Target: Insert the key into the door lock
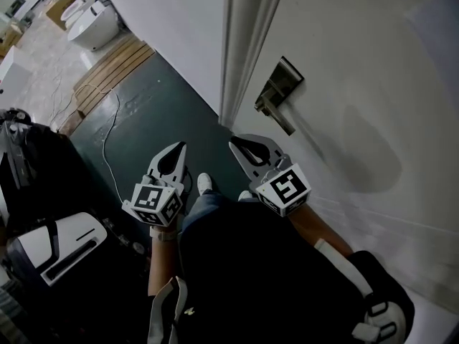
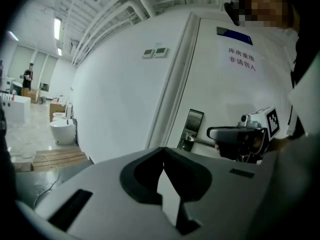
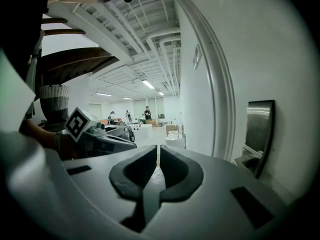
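Note:
The door lock is a dark metal plate with a lever handle (image 1: 277, 95) on the white door (image 1: 373, 63). It also shows in the left gripper view (image 2: 192, 127) and at the right of the right gripper view (image 3: 260, 134). My left gripper (image 1: 178, 147) hangs over the dark floor, left of the door, its jaws shut with nothing between them (image 2: 163, 150). My right gripper (image 1: 234, 144) is just below the handle, near the door's edge, jaws together and empty (image 3: 158, 147). No key shows in any view.
A white door frame (image 1: 240, 49) runs left of the lock. On the dark green floor (image 1: 158, 99) lie a white cable (image 1: 107, 138) and a wooden pallet (image 1: 115, 63). White bathroom fixtures (image 1: 90, 24) stand beyond it. Black bags (image 1: 32, 167) and a white case (image 1: 61, 246) sit at left.

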`<state>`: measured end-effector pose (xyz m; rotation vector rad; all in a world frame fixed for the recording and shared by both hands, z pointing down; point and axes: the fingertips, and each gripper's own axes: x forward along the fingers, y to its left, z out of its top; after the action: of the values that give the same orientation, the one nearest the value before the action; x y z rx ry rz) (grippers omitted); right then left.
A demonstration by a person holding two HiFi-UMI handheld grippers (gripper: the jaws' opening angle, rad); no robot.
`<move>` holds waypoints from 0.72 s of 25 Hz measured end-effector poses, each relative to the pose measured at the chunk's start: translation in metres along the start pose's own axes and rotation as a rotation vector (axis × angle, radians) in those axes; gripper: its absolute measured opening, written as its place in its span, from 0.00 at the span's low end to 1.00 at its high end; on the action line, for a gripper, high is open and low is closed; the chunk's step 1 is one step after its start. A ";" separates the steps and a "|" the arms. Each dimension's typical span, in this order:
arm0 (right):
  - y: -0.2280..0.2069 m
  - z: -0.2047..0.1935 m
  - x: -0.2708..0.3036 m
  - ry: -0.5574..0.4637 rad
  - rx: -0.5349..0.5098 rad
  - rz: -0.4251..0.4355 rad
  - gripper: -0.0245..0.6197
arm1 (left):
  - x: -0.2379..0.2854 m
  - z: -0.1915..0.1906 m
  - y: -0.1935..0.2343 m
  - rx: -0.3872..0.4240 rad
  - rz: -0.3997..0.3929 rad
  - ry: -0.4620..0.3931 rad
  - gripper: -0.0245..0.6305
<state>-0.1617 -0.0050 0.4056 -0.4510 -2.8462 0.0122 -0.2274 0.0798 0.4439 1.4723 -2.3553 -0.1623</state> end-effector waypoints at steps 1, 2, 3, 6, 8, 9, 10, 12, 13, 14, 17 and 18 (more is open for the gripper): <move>0.004 0.001 0.003 0.002 -0.006 0.018 0.08 | -0.006 0.002 0.000 0.011 0.015 -0.001 0.05; 0.009 0.002 0.007 0.006 -0.010 0.034 0.08 | -0.011 0.004 -0.001 0.017 0.027 -0.003 0.05; 0.013 0.003 0.011 0.012 -0.015 0.049 0.08 | -0.017 0.004 0.000 0.023 0.036 -0.008 0.05; 0.024 0.007 0.024 0.022 -0.031 0.090 0.08 | -0.031 0.004 0.007 0.071 0.079 0.000 0.05; 0.028 0.011 0.030 0.033 -0.038 0.102 0.08 | -0.038 0.005 0.009 0.092 0.117 0.013 0.05; 0.031 0.012 0.032 0.035 -0.043 0.110 0.08 | -0.042 0.005 0.011 0.100 0.134 0.016 0.05; 0.034 0.013 0.034 0.036 -0.049 0.120 0.08 | -0.045 0.004 0.012 0.106 0.147 0.016 0.05; 0.039 0.014 0.037 0.030 -0.062 0.144 0.08 | -0.051 0.006 0.014 0.110 0.163 0.003 0.05; 0.042 0.015 0.038 0.024 -0.068 0.158 0.08 | -0.054 0.009 0.014 0.108 0.169 -0.006 0.05; 0.045 0.015 0.039 0.017 -0.074 0.170 0.08 | -0.057 0.010 0.015 0.108 0.174 -0.014 0.05; 0.051 0.016 0.042 0.021 -0.100 0.191 0.08 | -0.066 0.005 0.021 0.121 0.182 -0.022 0.05; 0.054 0.015 0.042 0.022 -0.110 0.200 0.08 | -0.069 0.002 0.022 0.125 0.183 -0.022 0.05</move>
<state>-0.1882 0.0597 0.3991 -0.7528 -2.7776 -0.1117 -0.2201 0.1511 0.4315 1.3043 -2.5437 0.0158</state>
